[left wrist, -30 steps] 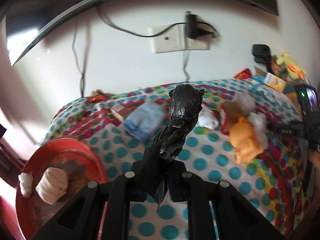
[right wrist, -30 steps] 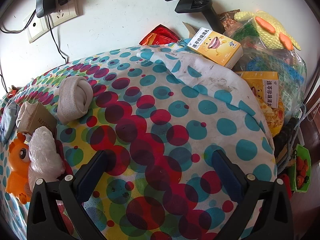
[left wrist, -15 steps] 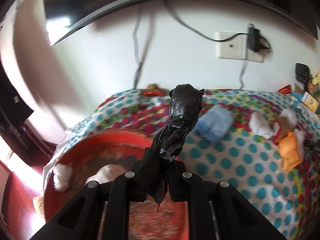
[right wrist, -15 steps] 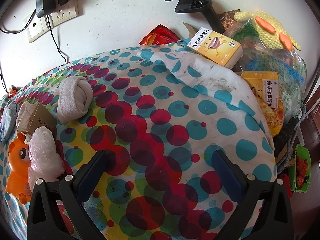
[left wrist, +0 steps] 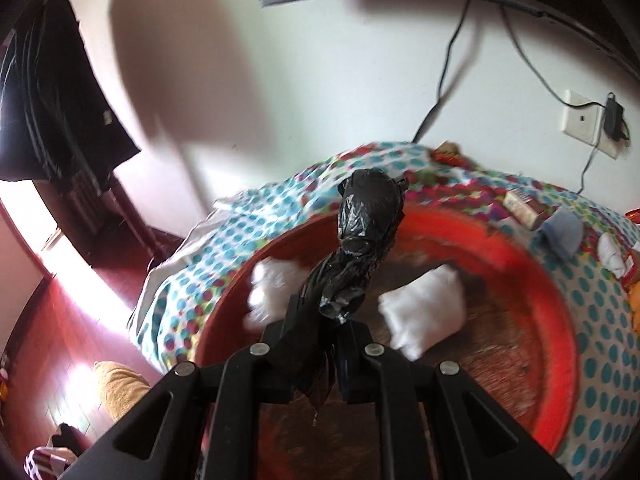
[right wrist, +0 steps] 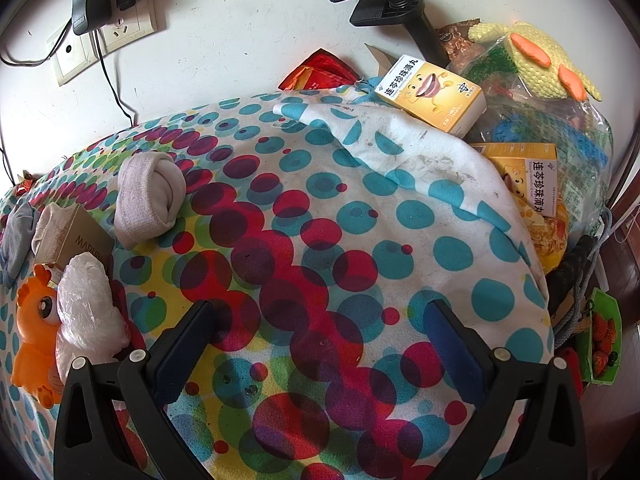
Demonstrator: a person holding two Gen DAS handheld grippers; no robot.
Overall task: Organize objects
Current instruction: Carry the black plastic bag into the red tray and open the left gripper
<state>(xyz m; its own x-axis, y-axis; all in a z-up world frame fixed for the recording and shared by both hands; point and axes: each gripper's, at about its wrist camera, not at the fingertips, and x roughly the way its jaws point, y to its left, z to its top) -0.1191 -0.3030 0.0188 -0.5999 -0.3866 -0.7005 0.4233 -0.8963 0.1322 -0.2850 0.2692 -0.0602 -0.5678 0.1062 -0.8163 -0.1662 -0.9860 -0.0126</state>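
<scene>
Your left claw [left wrist: 338, 332] is clenched on the black bag [left wrist: 362, 240], now over the red basin [left wrist: 560, 320] near the surface's left edge; a second ago it hung beside it. Two white bundles [left wrist: 426, 314] lie inside. Only the right view shows your right claw [right wrist: 320, 344], released above the spotted cloth [right wrist: 280, 184].

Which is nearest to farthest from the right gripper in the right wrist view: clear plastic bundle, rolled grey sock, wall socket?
From the right gripper:
1. Clear plastic bundle, just left of the left finger, lying against the orange toy.
2. Rolled grey sock, farther up the cloth, left.
3. Wall socket, on the wall, upper left.
</scene>
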